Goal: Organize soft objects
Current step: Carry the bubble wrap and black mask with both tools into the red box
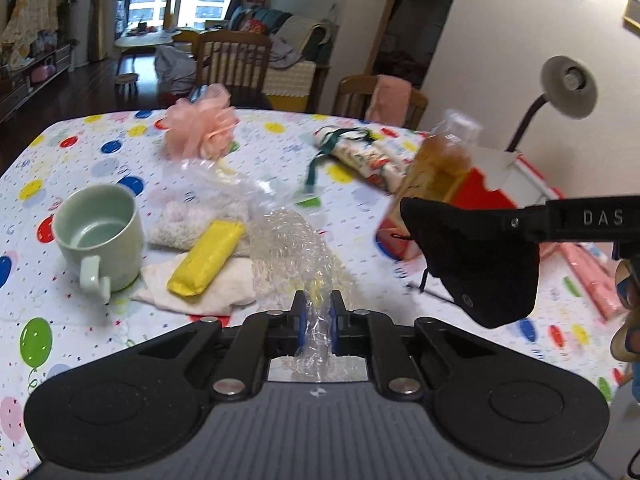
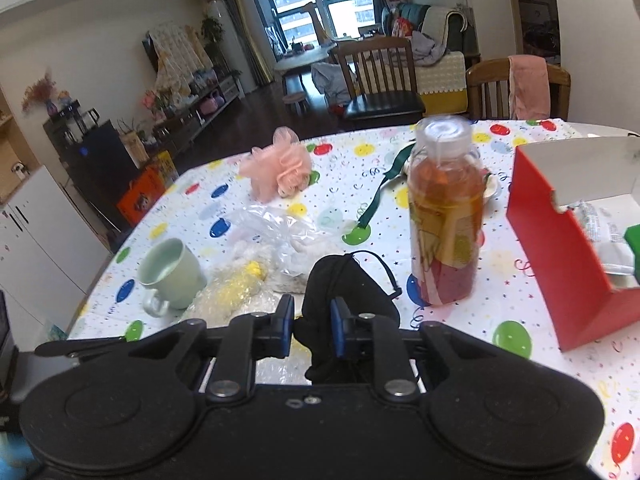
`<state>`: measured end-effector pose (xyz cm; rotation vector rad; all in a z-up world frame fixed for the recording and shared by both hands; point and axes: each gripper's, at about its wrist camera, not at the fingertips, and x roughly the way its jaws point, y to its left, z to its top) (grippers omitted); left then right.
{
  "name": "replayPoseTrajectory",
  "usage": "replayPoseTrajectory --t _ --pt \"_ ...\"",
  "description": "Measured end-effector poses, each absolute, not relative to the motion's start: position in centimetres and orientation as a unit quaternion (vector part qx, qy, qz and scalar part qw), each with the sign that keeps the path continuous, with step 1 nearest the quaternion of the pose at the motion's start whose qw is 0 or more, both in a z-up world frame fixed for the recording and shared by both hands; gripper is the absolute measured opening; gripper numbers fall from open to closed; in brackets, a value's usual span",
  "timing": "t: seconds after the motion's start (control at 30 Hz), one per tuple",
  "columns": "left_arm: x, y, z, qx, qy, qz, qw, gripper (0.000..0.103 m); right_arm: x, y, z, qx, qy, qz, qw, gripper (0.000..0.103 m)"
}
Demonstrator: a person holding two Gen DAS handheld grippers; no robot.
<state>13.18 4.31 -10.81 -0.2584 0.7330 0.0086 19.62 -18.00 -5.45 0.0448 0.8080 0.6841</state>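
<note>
My left gripper (image 1: pixel 318 322) is shut on a strip of clear bubble wrap (image 1: pixel 294 248) and holds it above the table. My right gripper (image 2: pixel 312 324) is shut on a black cloth pouch (image 2: pixel 344 292), which also hangs in the left wrist view (image 1: pixel 476 256), held off the table. A yellow sponge (image 1: pixel 206 258) lies on a white cloth (image 1: pixel 224 292). A fuzzy white item in a clear plastic bag (image 1: pixel 200 204) lies behind it. A pink mesh bath pouf (image 1: pixel 200 126) sits farther back. A floral fabric roll with a green ribbon (image 1: pixel 360 156) lies at mid-right.
A pale green mug (image 1: pixel 98 234) stands at the left on the balloon-print tablecloth (image 1: pixel 80 148). A bottle of amber drink (image 2: pixel 446 216) stands at the centre right. A red open box (image 2: pixel 560 248) holding items stands at the right. A desk lamp (image 1: pixel 568 88) and wooden chairs (image 1: pixel 236 64) stand beyond.
</note>
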Motion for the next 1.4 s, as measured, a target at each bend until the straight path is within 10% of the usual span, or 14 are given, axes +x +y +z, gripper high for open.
replayPoseTrajectory --t 1.4 --pt "26.4 -15.8 3.1 -0.056 0.284 -0.162 0.943 0.011 28.3 -38.0 2.7 0.062 0.307 0.257 0.914 0.018"
